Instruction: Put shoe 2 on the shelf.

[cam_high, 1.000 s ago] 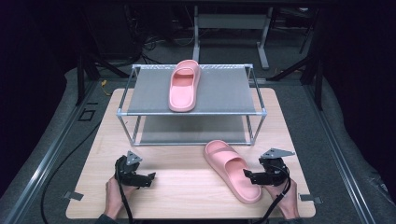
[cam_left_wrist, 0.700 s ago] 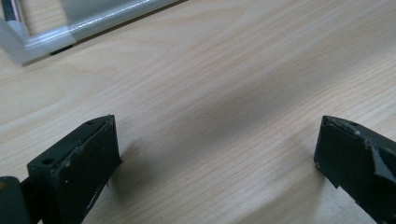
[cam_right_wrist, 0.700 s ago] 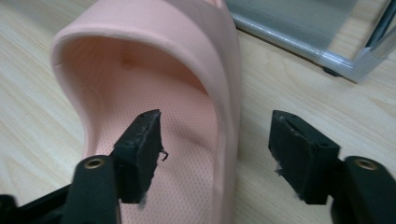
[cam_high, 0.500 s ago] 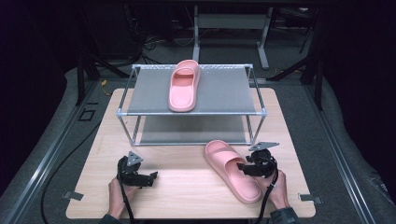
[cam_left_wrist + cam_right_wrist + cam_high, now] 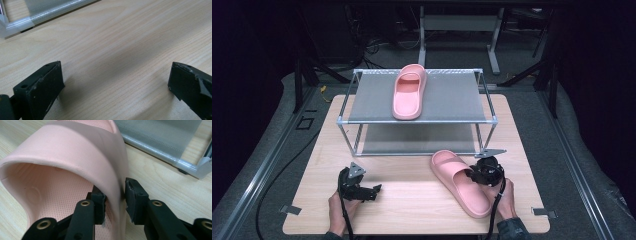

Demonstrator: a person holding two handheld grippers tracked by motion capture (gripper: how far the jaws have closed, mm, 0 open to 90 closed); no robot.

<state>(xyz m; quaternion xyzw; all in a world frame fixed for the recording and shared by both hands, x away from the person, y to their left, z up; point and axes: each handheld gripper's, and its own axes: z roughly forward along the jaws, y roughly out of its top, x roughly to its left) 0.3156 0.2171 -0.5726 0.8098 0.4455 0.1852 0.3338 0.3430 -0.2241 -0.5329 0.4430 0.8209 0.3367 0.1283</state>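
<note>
1 pink slipper (image 5: 408, 91) on rack (image 5: 362, 120)

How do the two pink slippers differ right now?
The shelf slipper lies untouched on the rack's top shelf; the table slipper lies on the table in front of the rack. The right gripper's jaws have just been closing on its strap side. They point different ways. Both are pink slides, soles down.

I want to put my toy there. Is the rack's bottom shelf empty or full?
Empty. The bottom shelf shows bare grey under the top slipper.
</note>
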